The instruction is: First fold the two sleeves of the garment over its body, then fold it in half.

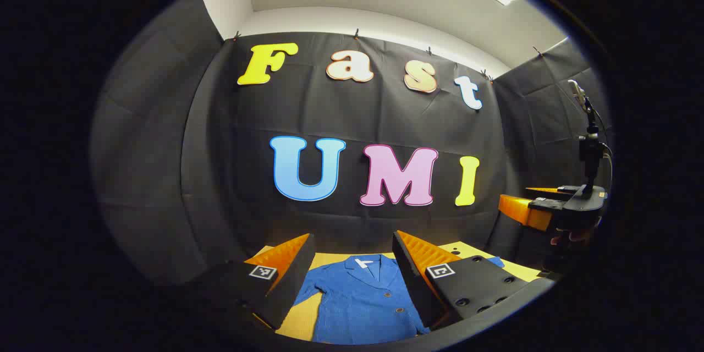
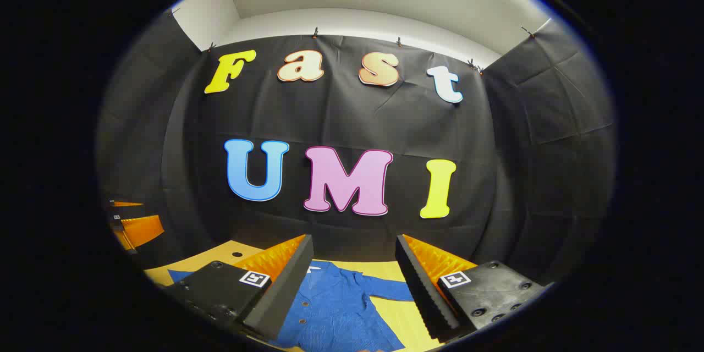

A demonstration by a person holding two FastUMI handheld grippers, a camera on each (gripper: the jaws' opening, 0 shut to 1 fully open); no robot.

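Garment: blue buttoned cloth jacket (image 1: 363, 300) lay flat on yellow surface (image 2: 396, 311), sleeves spread.
Fingers: both grippers, left (image 1: 352, 275) and right (image 2: 355, 280), gaped apart, holding nothing.
Risk: pinching the body layer with a sleeve would likely drag the jacket askew.

Open air is lying above the tabletop (image 1: 308, 319); blue garment (image 1: 363, 302) is lying flat. Right gripper (image 1: 550, 209) is hanging at the right side, well apart.

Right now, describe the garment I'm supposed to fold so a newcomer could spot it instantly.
Look below the black cloth wall to the yellow tabletop. Lying flat on it is the blue jacket, collar toward the wall, sleeves spread outward. It is the one blue fabric item there, buttoned down the front.
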